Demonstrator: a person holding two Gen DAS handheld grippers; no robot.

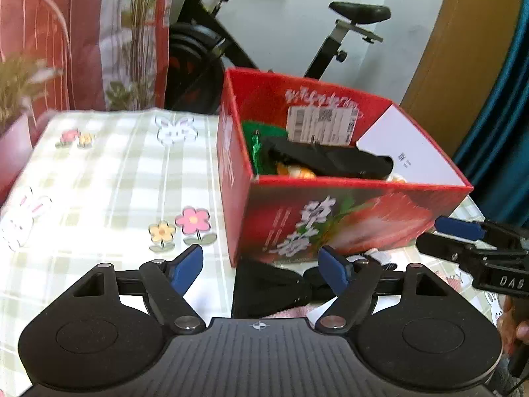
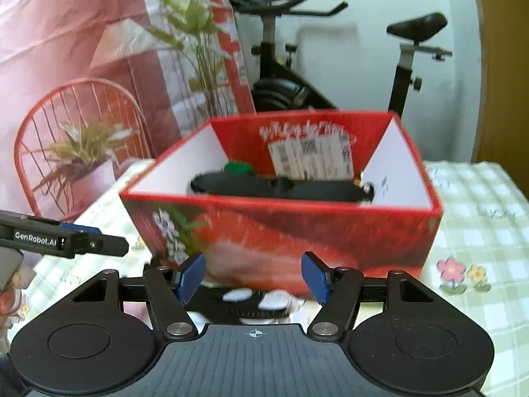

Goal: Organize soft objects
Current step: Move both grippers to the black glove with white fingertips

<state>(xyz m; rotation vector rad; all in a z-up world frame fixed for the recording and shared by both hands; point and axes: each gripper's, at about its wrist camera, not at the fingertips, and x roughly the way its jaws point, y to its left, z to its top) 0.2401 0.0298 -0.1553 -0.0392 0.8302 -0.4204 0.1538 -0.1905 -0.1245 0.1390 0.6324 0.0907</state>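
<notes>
Left tongs [image 1: 261,268] and right tongs [image 2: 254,276] both spread wide (blue pads apart); side by side, level

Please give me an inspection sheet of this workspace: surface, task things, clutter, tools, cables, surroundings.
Surface: checked tablecloth with flower and rabbit prints.
Job's things: red box holds black fabric and a green item; dark soft item lies before the box.
Clutter: nothing seen.
Grippers: left tool open; right tool open, above a black-and-white soft item.
Cables: nothing seen.
Surroundings: exercise bike, potted plant, red wire chair.
</notes>
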